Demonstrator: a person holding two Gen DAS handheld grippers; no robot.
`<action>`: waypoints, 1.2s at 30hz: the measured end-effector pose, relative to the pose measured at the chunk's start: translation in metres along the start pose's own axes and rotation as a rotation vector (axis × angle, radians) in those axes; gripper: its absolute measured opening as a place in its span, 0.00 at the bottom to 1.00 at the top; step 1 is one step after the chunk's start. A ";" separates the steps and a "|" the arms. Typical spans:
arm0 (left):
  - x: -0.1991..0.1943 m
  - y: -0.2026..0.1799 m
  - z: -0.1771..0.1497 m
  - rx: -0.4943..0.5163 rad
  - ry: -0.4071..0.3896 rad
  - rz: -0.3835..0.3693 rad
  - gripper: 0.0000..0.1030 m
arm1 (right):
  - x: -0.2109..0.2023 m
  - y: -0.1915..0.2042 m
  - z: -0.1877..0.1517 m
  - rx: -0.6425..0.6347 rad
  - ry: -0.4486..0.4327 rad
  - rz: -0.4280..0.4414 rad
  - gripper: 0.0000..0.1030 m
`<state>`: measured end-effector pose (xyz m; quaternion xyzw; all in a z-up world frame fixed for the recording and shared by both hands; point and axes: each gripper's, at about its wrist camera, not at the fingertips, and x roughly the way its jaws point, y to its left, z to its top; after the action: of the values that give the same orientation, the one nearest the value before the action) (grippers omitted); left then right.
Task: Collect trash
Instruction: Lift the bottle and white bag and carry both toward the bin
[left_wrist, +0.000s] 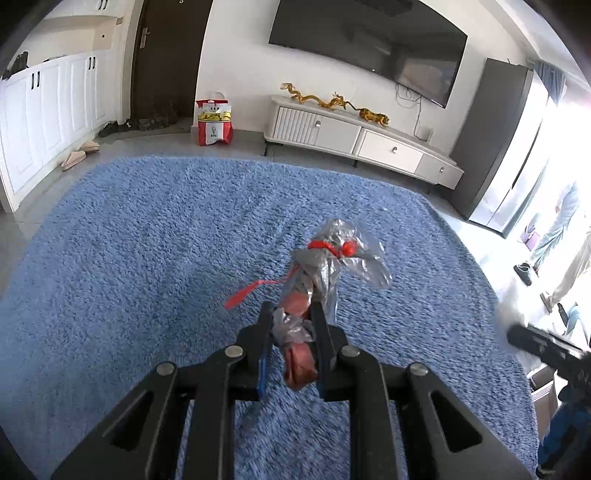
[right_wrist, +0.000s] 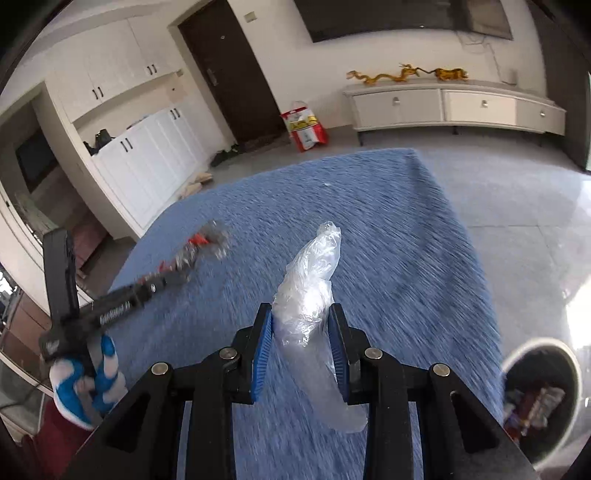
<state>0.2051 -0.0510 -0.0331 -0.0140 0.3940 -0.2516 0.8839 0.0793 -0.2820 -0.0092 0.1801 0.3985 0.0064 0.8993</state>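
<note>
1. Silver foil wrapper (left_wrist: 334, 266), crumpled, with red tie and red contents showing: clamped between the pads of the left gripper (left_wrist: 290, 314), jaws nearly closed on it, held off the blue shag rug (left_wrist: 147, 240).
2. Clear plastic bag (right_wrist: 314, 295), crumpled and empty-looking: pinched between the blue pads of the right gripper (right_wrist: 301, 321), jaws partly closed around it, carried above the rug.
3. Progress, judged: both pieces are picked up; neither is binned. Dropping both into the bin remains.
4. Trash bin (right_wrist: 569, 354), round, dark inside, near right on the grey tile floor (right_wrist: 517, 206): already holds mixed wrappers and paper, red and white among them.
5. Rug surface: no other litter discernible; one small white fleck at the far side, too small to identify.
6. Red-and-white KFC bag (left_wrist: 214, 123), standing far left by the dark door (left_wrist: 166, 55); contents partly yellow, otherwise unclear.
7. White TV cabinet (left_wrist: 362, 142), far wall, bearing golden dragon figurines (left_wrist: 325, 99).
</note>
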 end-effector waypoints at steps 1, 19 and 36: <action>-0.005 -0.003 -0.001 0.000 -0.004 -0.004 0.17 | -0.008 -0.001 -0.006 0.002 0.001 -0.007 0.29; -0.125 -0.023 -0.062 -0.026 -0.093 -0.038 0.17 | -0.107 0.026 -0.073 -0.058 -0.034 -0.002 0.29; -0.183 -0.039 -0.091 -0.028 -0.163 -0.094 0.17 | -0.166 0.034 -0.095 -0.105 -0.101 0.000 0.29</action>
<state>0.0206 0.0143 0.0390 -0.0655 0.3232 -0.2854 0.8999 -0.0980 -0.2458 0.0623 0.1330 0.3519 0.0183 0.9264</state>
